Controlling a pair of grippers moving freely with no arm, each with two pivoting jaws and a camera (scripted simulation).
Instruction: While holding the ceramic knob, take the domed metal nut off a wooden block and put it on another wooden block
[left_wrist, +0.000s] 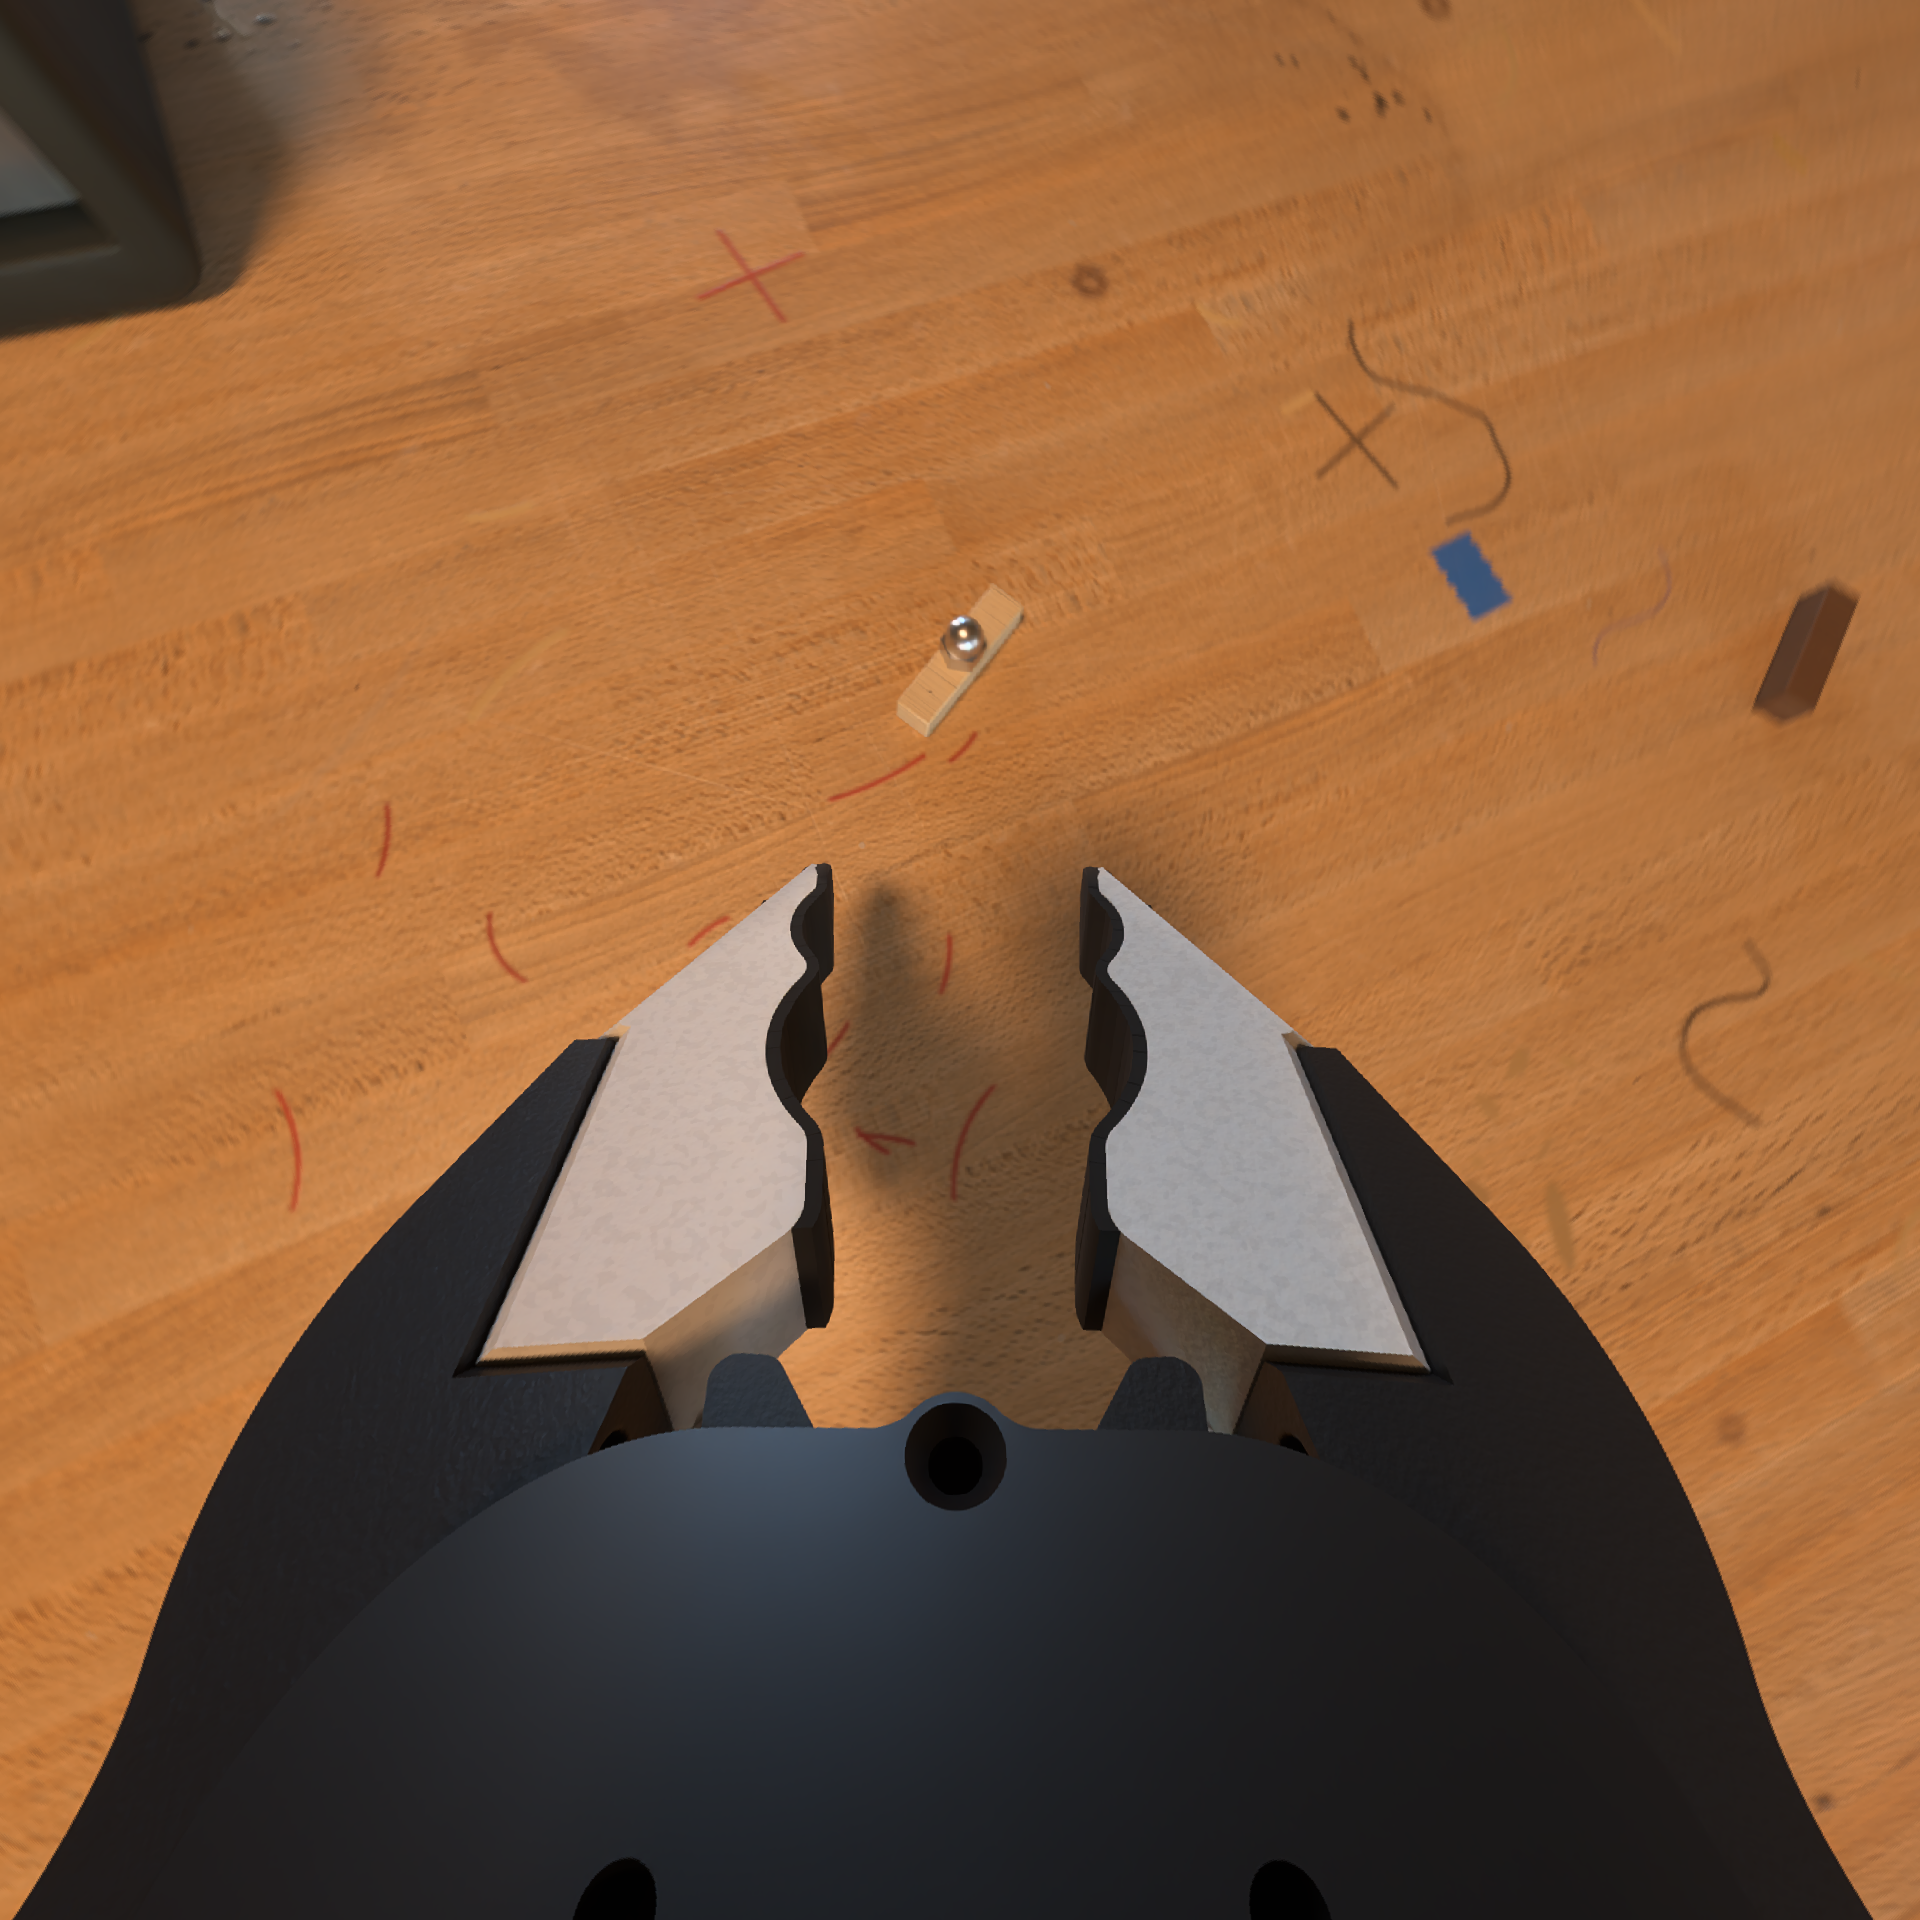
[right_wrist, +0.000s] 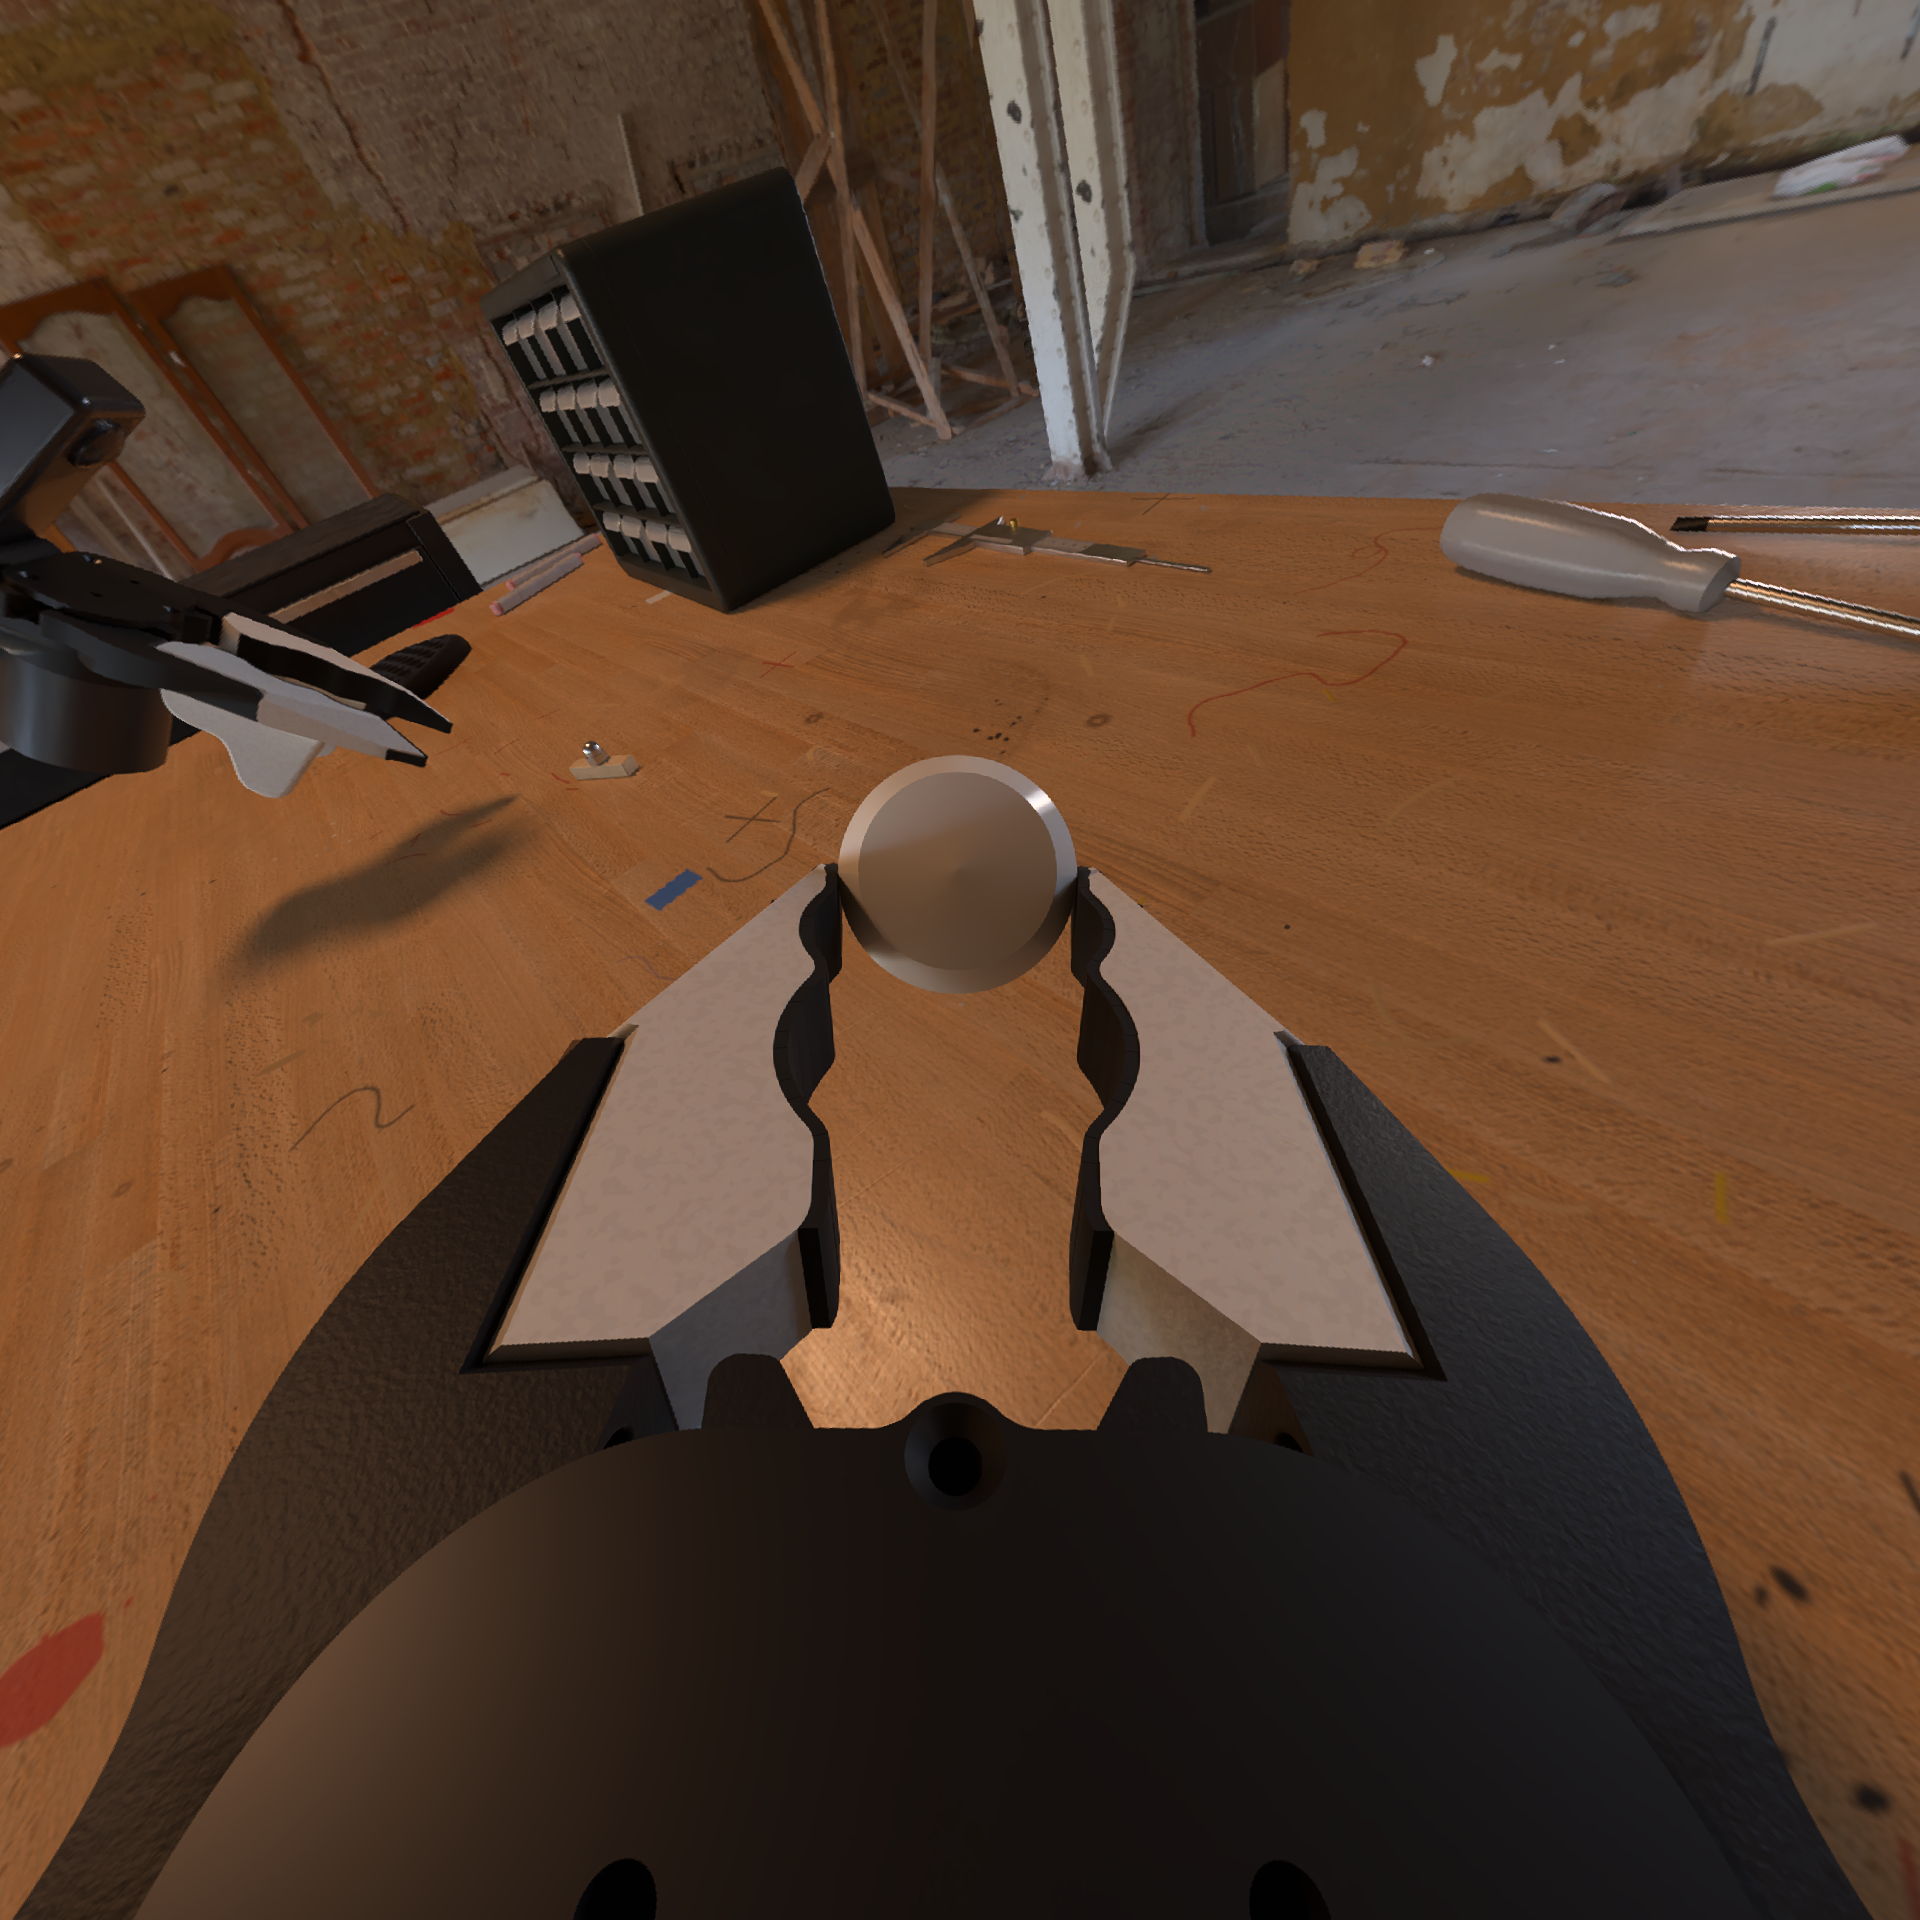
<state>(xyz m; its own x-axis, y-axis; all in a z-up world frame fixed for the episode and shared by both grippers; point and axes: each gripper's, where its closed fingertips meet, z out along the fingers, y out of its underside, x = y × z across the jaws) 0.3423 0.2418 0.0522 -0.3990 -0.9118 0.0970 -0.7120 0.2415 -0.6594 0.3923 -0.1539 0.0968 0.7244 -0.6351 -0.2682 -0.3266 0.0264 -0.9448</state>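
Note:
A shiny domed metal nut (left_wrist: 962, 637) sits on a pale wooden block (left_wrist: 960, 661) on the workbench; both show small in the right wrist view, nut (right_wrist: 592, 750) on block (right_wrist: 605, 767). A dark brown wooden block (left_wrist: 1806, 652) lies at the right. My left gripper (left_wrist: 956, 883) is open and empty, hovering short of the pale block; it also shows at the left of the right wrist view (right_wrist: 421, 738). My right gripper (right_wrist: 956, 883) is shut on the round ceramic knob (right_wrist: 956, 873), held above the bench.
A black drawer cabinet (right_wrist: 707, 395) stands at the back of the bench, with a caliper (right_wrist: 1049, 545) beside it and a white-handled screwdriver (right_wrist: 1590, 561) at the right. A blue tape scrap (left_wrist: 1470, 574) lies between the blocks. A dark tray corner (left_wrist: 83, 208) sits top left.

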